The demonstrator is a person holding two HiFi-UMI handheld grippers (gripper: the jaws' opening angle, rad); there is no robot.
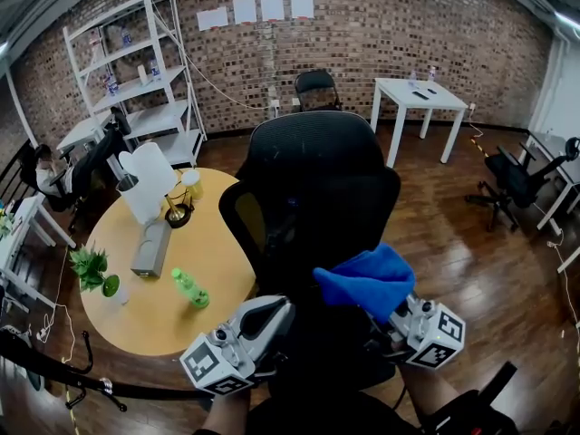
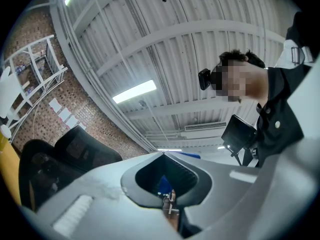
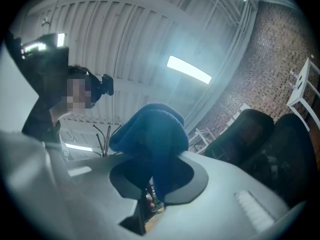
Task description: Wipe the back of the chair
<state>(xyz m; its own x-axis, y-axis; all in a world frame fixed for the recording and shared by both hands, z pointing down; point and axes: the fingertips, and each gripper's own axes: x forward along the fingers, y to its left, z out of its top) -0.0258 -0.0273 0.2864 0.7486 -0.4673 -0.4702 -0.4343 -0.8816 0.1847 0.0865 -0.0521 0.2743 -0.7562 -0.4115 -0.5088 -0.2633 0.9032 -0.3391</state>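
The black mesh office chair point(image 1: 317, 179) stands right in front of me in the head view, its back toward me. My right gripper point(image 1: 391, 314) is shut on a blue cloth point(image 1: 367, 279), held low against the chair's right side. In the right gripper view the cloth point(image 3: 152, 134) bulges out from between the jaws and the chair point(image 3: 270, 139) shows at right. My left gripper point(image 1: 270, 314) is low at the chair's left side, jaws shut and empty; its view points up at the ceiling, with its tips point(image 2: 162, 155) closed and the chair point(image 2: 75, 149) at left.
A round yellow table point(image 1: 118, 306) at left carries a green bottle point(image 1: 190, 288), a small plant point(image 1: 91, 268) and a white jug point(image 1: 149, 181). White shelving point(image 1: 136, 62), a white table point(image 1: 419, 93), a folding chair point(image 1: 315, 89) and another office chair point(image 1: 512, 181) stand farther off.
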